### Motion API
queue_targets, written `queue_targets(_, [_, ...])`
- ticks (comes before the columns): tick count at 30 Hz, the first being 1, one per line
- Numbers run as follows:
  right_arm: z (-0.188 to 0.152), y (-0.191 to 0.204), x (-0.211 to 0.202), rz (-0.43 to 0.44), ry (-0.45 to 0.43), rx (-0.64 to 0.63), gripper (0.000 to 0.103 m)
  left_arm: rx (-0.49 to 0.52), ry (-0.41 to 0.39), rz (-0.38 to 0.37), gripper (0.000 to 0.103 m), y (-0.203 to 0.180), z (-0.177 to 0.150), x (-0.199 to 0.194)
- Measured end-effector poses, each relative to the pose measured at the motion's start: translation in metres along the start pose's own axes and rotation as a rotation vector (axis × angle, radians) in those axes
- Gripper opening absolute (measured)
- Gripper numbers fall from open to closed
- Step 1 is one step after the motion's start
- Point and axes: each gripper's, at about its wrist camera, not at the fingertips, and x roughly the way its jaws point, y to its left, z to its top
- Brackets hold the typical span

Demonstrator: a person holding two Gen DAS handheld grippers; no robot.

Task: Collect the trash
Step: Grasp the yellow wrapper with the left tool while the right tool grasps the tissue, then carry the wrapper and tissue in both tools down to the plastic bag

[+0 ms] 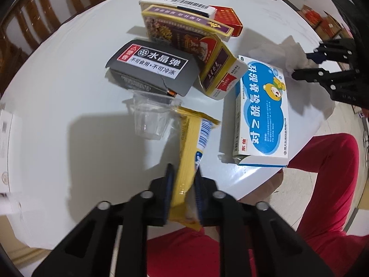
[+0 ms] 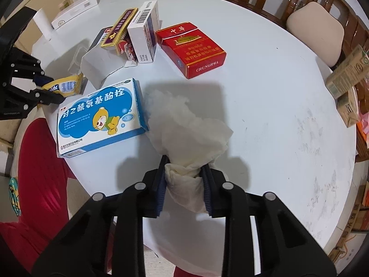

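The red cigarette pack (image 2: 191,48) read "CHUNGHWA" on its side and "中华" on its lid; it lay at about twelve o'clock from the right gripper (image 2: 185,177). The blue and white medicine box (image 2: 101,117), printed "对乙酰氨基酚栓" beside a cartoon bear, sat at ten o'clock from that gripper, touching the crumpled tissue (image 2: 189,124). In the left wrist view a dark grey box (image 1: 152,65) carried the label "水晶弹" and "不可食用·不可冷冻". A purple and yellow box (image 1: 191,46) leaned behind it; its print was too small to read.

The right gripper reached forward low over the white round table (image 2: 265,115), its pads clamped on the tissue's lower end. The left gripper (image 1: 183,184) pointed toward twelve o'clock and pinched a yellow wrapper (image 1: 196,138), whose far end lay against a clear plastic cup (image 1: 152,117).

The table's near edge curved just under both grippers. Bare tabletop spread from one to four o'clock of the right gripper, with wooden chairs (image 2: 299,2) round the far rim.
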Motion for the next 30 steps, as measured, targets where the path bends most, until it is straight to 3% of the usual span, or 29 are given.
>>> queue_targets(7, [-0.008,0.007,-0.004,-0.034,-0.004,0.019,0.026,-0.064,-0.008,-0.019,0.011,0.006,-0.008,0.0])
queue_targets(18, [-0.02,0.002,-0.027,-0.061,-0.038,0.083,0.026,-0.069,-0.066,-0.006,0.011,-0.002,-0.022,-0.022])
queue_targets(30, [-0.021,-0.001,-0.09,-0.12,-0.163,0.108,0.026,-0.067,-0.164,0.033,0.011,-0.022,-0.022,-0.075])
